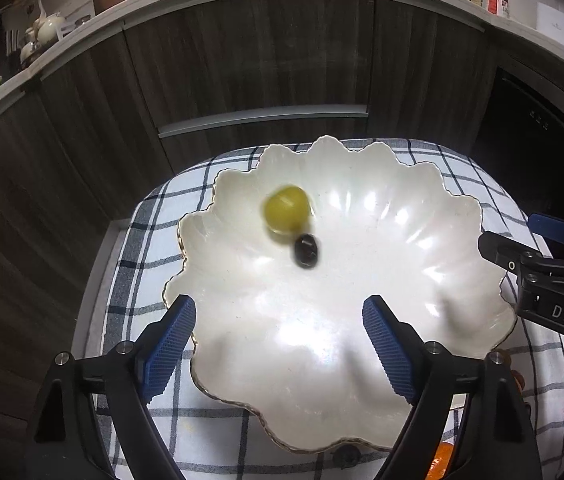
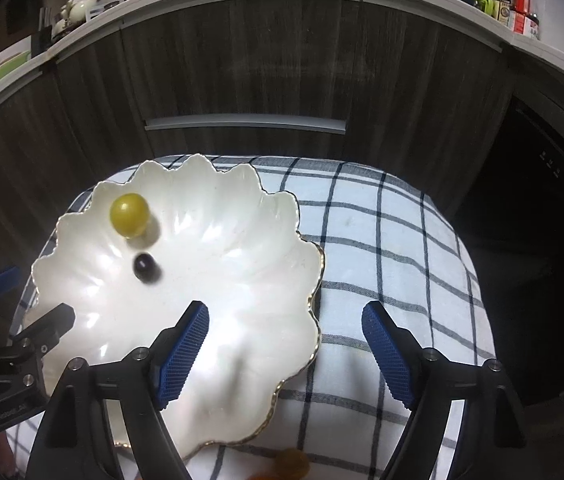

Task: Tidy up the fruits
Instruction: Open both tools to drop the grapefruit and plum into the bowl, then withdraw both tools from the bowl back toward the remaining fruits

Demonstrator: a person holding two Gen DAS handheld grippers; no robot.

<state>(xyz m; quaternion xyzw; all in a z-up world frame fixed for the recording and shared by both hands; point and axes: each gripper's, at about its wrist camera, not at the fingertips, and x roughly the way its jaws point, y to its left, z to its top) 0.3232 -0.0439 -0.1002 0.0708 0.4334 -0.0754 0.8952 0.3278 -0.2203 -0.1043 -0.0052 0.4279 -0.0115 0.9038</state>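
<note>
here, a checked cloth fronts dark wood cabinets.

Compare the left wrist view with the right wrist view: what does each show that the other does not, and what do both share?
Only the left wrist view shows the left gripper open above the white scalloped bowl, with the bowl filling most of the cloth.

Only the right wrist view shows the right gripper open, straddling the bowl's right rim, and a wide bare stretch of checked cloth.

Both show the yellow-green fruit and the small dark fruit in the bowl, and grey cabinets behind.
</note>
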